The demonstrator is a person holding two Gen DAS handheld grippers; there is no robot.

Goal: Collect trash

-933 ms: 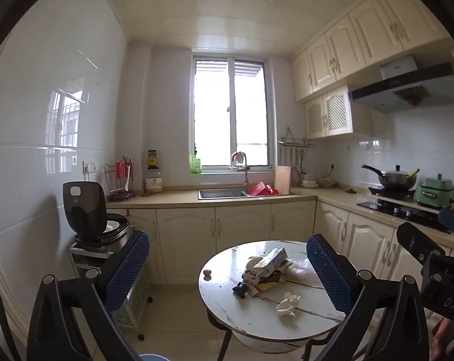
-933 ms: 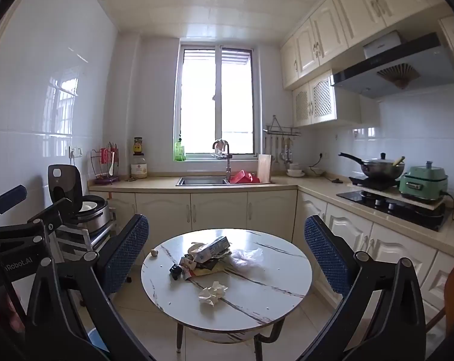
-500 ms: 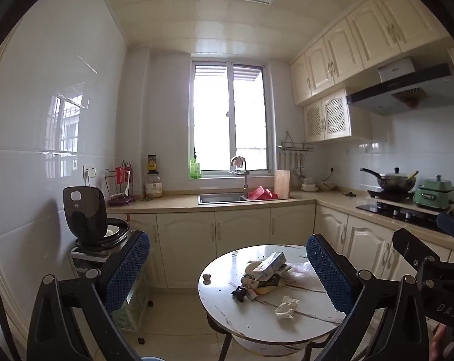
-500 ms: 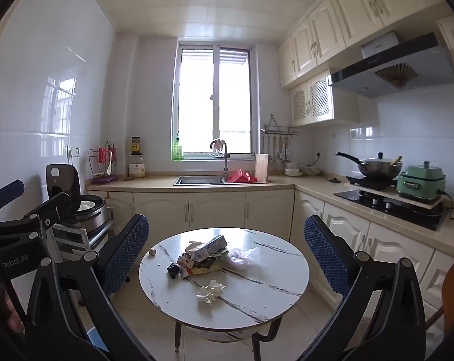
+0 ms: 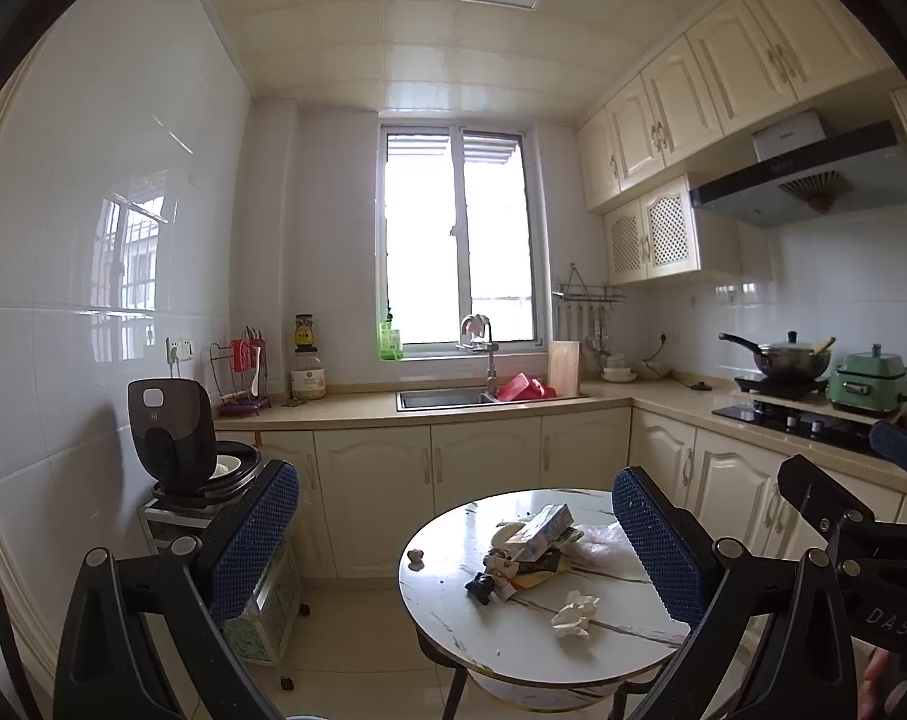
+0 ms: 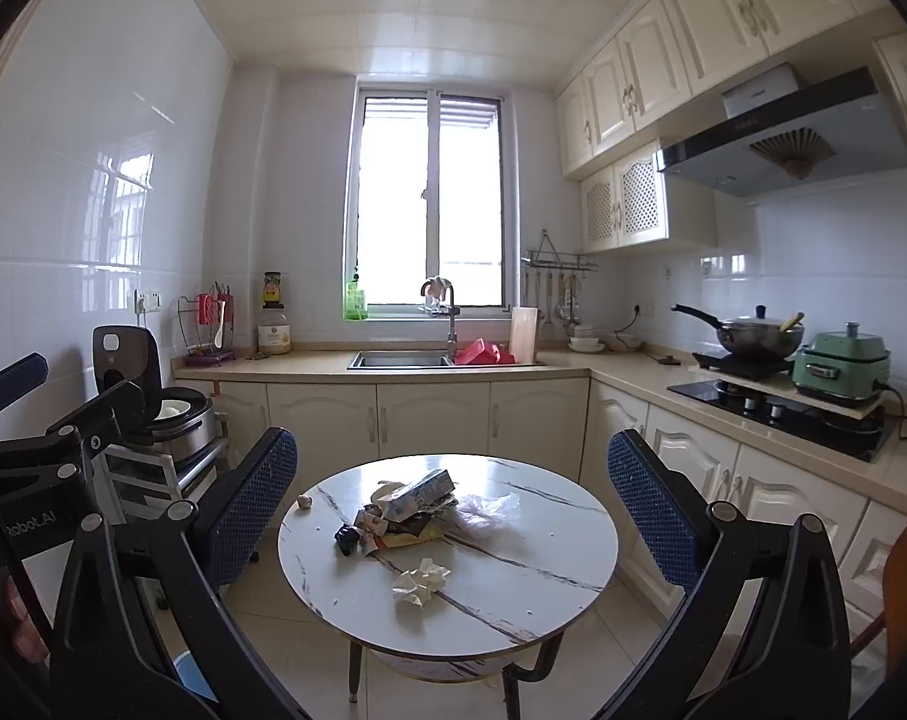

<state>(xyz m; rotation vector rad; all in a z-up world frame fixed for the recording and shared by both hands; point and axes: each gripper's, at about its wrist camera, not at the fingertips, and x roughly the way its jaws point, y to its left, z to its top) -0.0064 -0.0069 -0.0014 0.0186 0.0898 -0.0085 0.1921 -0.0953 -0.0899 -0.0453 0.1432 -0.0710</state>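
Left hand-held gripper (image 5: 453, 531): spread wide, empty, well short of the trash.
Right hand-held gripper (image 6: 453, 516): likewise wide open, empty.
Crumpled tissue (image 6: 420, 582): near the round counter's (image 6: 513, 612) front edge; looked light, soft, pinchable anywhere.
Trash pile (image 6: 408, 510): mid-counter; carton stiffish, plastic bag (image 6: 486, 507) flimsy, slippery.

Air btwn claws & round table (image 6: 483, 618) open; trash pile (image 6: 405, 510) crowds table centre.

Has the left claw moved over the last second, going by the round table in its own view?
Yes. In the left wrist view the round table and sink sit higher in frame than before, so the open left claw has dipped or tilted downward slightly.
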